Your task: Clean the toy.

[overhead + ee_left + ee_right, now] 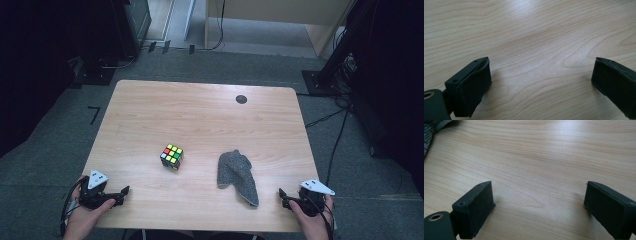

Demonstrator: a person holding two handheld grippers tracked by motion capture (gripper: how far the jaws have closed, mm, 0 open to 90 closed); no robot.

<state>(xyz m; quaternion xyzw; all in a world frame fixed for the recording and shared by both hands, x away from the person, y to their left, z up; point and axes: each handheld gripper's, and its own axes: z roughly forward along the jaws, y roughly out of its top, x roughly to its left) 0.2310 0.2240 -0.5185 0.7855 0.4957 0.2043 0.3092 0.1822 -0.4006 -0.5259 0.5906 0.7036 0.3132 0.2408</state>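
Note:
A scrambled colour cube [171,156] sits on the wooden table [200,115], a little left of the middle. To its right lies a crumpled grey knitted cloth [237,176], and a corner of that cloth [431,128] reaches into the top left of the right gripper view. My left gripper [124,192] rests at the near left corner, open, jaws wide apart over bare wood [541,65]. At the near right corner my right gripper [283,196] is open too, nothing between its jaws [539,192], just right of the cloth's lower end.
A small dark round mark [241,99] lies near the table's far edge. Grey carpet surrounds the table, with cables [335,145] along the right side and dark equipment stands [107,65] behind. A hand holds each gripper at the near edge.

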